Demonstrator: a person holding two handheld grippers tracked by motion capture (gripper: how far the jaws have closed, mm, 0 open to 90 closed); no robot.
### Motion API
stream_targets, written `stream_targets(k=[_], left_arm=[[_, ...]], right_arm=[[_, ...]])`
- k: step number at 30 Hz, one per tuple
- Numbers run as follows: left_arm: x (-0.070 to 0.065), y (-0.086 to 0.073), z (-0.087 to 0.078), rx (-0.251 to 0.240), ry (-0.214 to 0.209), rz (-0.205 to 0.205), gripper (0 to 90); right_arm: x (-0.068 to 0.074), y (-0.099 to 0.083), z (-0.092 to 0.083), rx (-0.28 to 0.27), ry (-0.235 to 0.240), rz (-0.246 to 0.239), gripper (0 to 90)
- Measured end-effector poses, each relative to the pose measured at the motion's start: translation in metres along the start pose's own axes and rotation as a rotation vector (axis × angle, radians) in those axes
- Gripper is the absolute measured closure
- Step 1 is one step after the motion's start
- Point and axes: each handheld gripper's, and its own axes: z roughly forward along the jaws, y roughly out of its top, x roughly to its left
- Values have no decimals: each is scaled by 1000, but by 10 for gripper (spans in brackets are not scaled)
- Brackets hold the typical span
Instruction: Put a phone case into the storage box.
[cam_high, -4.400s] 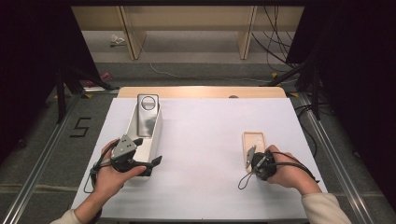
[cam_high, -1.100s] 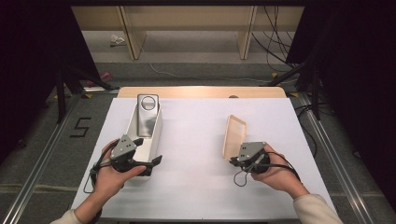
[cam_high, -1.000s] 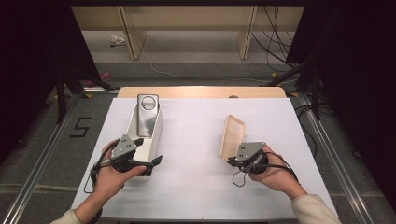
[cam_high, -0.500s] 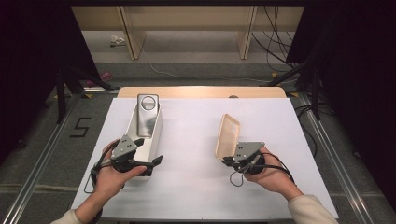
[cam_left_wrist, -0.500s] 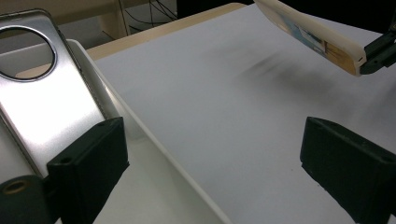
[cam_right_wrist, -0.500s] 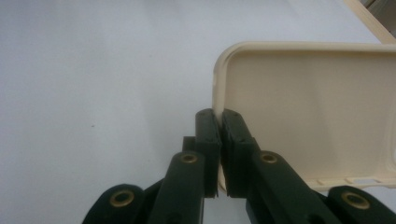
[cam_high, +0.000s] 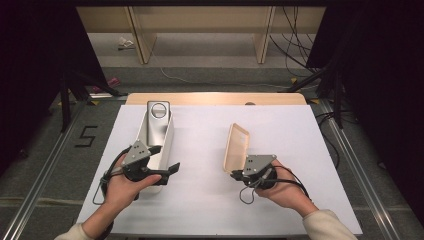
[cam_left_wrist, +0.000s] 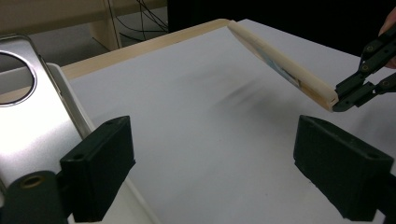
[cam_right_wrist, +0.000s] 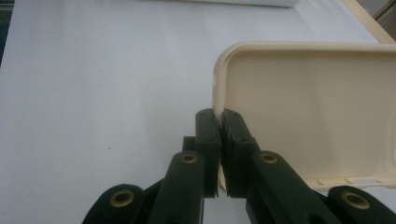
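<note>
The right gripper (cam_high: 235, 173) pinches the rim of the cream lid (cam_high: 236, 146), tilting it up mid-frame, probably to carry it toward the box (cam_high: 156, 134) at left, where the left gripper (cam_high: 167, 158), jaws wide and just closing slightly, waits empty.

The high view looks forward and down over the white table (cam_high: 210, 150) from the person's side; the left gripper view skims low across it; the right gripper view sits close, seemingly angled down; all share that tabletop.
</note>
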Motion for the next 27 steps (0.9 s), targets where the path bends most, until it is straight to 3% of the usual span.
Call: stream_targets(k=[8, 17, 21, 27], left_arm=[[-7, 20, 14, 23, 1, -2, 147], [-13, 43, 39, 55, -28, 4, 154], [-17, 52, 52, 86, -58, -9, 156], [-19, 63, 77, 149, -58, -28, 176]], right_arm=[[5, 7, 5, -10, 16, -8, 868], [9, 12, 8, -22, 26, -21, 868], [10, 13, 10, -24, 26, -21, 868], [12, 16, 11, -24, 29, -28, 869]])
